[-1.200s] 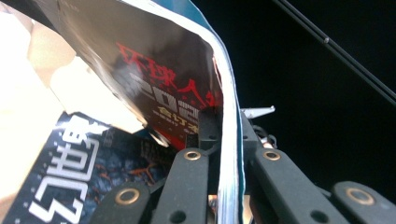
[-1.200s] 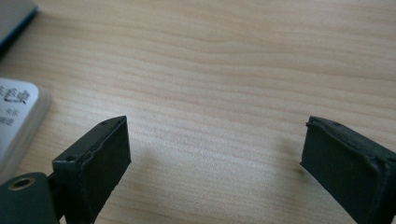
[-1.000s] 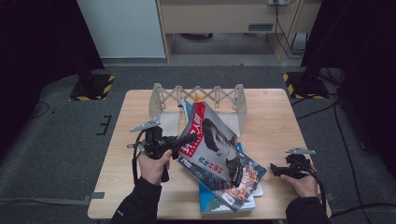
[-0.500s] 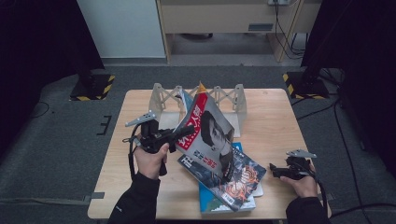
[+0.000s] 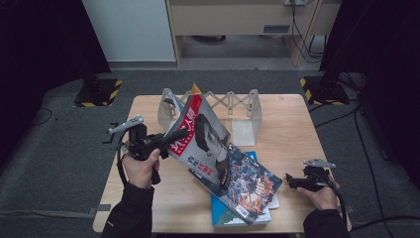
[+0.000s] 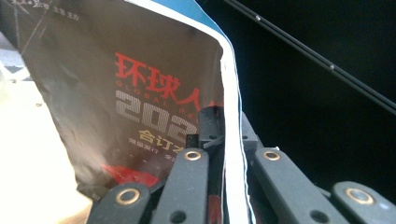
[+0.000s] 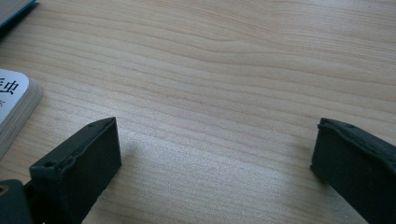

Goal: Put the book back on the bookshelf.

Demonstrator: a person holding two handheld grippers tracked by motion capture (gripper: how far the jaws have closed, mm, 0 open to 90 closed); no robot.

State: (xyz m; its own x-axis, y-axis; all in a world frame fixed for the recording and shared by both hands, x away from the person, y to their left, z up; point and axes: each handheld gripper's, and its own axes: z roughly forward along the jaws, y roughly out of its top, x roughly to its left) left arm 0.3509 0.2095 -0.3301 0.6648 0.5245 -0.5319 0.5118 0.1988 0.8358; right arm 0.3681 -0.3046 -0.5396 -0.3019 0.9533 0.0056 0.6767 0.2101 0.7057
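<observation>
Now carries the magazine [image 5: 200, 139] higher and steeper than one second ago. Then lay low, almost flat over the stack of books [image 5: 247, 198]; now stands up from it, with the upper end swung toward the folding rack [image 5: 247, 106] at the back of the surface [image 5: 297, 129].

Grips it with the left gripper [image 5: 174, 137], fingers clenched on the left long edge, the page edge passing straight between them in the left gripper view. Has moved a little to the left and upward, together with the hand.

Means, as a judgement, that the pick is done and the transfer is in progress: probably brings the magazine to one slot of the rack, to stand there upright. Not yet inside any slot.

Runs with its long axis from upper left, near the rack, down to lower right, over the stack. Shows the cover to the camera and to the right, with the red title band [image 5: 185, 116] at the high end. Hangs with the lower corner just above the stack; cannot tell if touching or not.

Keeps the right gripper [image 5: 293, 181] at the right front corner, fingers released and wide apart over bare wood, holding nothing, just beside the stack.
</observation>
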